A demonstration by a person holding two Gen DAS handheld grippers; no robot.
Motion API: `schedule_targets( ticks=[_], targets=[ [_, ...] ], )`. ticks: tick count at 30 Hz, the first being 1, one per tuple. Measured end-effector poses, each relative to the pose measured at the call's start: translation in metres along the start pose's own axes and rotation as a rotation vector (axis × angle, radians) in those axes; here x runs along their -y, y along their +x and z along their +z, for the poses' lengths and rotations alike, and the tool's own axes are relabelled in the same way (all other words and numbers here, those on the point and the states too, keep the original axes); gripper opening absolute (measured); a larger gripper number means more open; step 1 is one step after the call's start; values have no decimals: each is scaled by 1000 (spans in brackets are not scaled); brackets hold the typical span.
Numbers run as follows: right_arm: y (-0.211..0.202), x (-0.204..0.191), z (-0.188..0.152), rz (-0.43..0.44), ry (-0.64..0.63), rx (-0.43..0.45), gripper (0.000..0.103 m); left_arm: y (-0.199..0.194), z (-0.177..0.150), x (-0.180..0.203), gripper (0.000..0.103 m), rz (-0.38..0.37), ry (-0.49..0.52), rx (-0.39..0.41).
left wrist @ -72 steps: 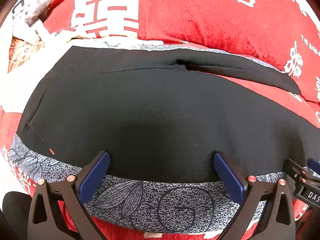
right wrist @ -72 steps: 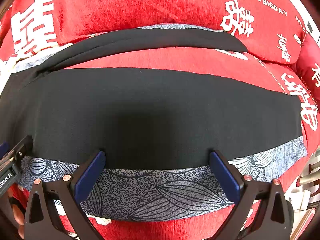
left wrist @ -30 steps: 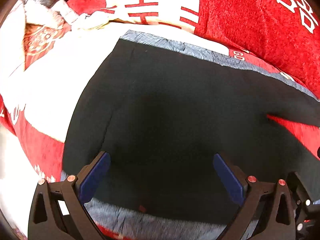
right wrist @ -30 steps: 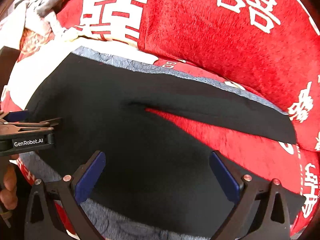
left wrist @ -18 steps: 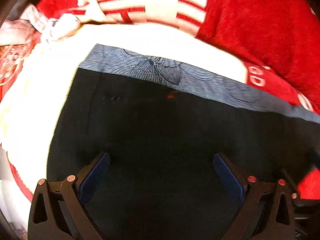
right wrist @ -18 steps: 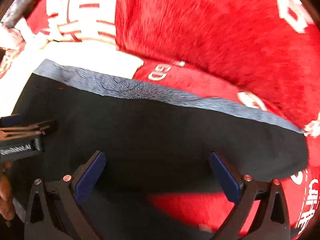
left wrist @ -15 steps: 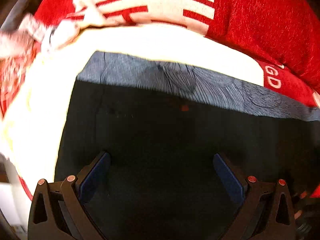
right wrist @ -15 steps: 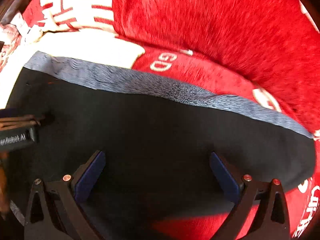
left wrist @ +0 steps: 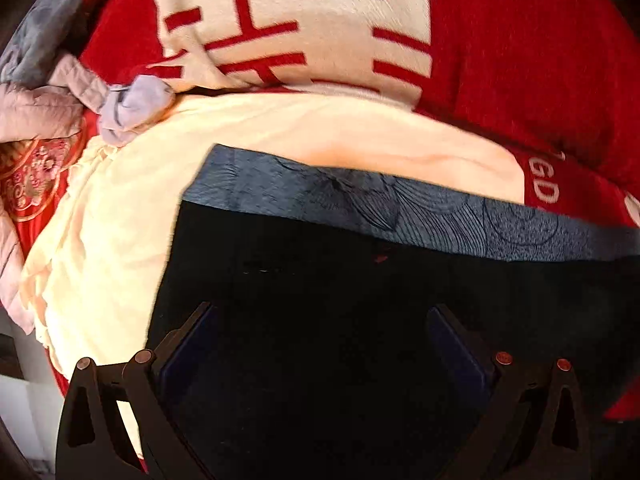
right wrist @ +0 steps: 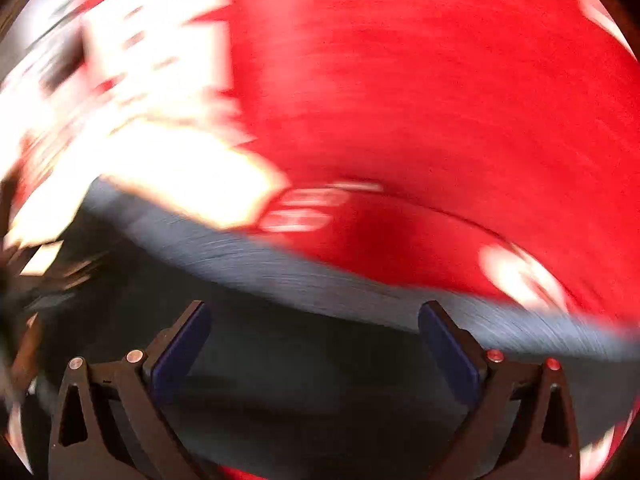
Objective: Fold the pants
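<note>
The black pants (left wrist: 320, 312) lie flat on a blue-grey patterned cloth (left wrist: 400, 208) on the red bedding. My left gripper (left wrist: 320, 336) is open and empty, low over the black fabric near its far left corner. My right gripper (right wrist: 312, 336) is open and empty too, over the same black fabric (right wrist: 300, 360); that view is badly motion-blurred.
A cream blanket (left wrist: 120, 240) spreads left of the pants. A red pillow with white characters (left wrist: 300, 28) lies behind. Crumpled pink and grey clothes (left wrist: 80, 96) sit at the far left. Red bedding (right wrist: 440, 120) fills the back of the right wrist view.
Both grippers have swept left and forward over the pants toward their far edge, staying open. The gap between the two legs has left view. The right wrist view has gone blurry.
</note>
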State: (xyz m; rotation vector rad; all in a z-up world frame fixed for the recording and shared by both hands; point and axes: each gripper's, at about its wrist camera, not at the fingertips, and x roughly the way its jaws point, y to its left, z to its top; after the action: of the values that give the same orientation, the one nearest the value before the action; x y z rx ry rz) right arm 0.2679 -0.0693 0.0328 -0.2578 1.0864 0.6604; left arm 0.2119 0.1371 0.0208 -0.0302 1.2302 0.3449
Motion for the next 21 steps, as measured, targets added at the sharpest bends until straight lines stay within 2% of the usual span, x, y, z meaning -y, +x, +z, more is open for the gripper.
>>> schedule_targets(
  ticks=[3,4,6,8,11,12,13,14,15,18,21],
  targets=[
    [38,-36,12,-18,-265,-73,101,7,-2,3,103,-20,2,-13],
    [47,-40,14,-3,-296,-97,99,13,-4,4,103,-21,4,-21],
    [65,-40,22,71,-304,-159,93,20,-5,-1,103,-5,26,-23],
    [82,-35,24,123,-287,-211,92,18,-8,3,103,19,62,9],
    [87,-36,28,157,-312,-203,92,17,-8,4,103,13,53,20],
    [88,-38,29,161,-322,-207,88,17,-7,3,103,9,45,16],
    [85,-42,29,156,-342,-210,84,15,-6,2,103,2,34,12],
    [85,-46,30,157,-368,-208,64,14,-5,0,103,-10,24,11],
    [84,-52,35,164,-380,-206,36,13,-4,-2,103,-26,14,10],
    [81,-64,35,153,-408,-219,21,6,-6,-8,103,-72,-17,2],
    [71,-79,36,116,-432,-174,18,3,0,-20,103,-144,-68,-12]
  ],
)
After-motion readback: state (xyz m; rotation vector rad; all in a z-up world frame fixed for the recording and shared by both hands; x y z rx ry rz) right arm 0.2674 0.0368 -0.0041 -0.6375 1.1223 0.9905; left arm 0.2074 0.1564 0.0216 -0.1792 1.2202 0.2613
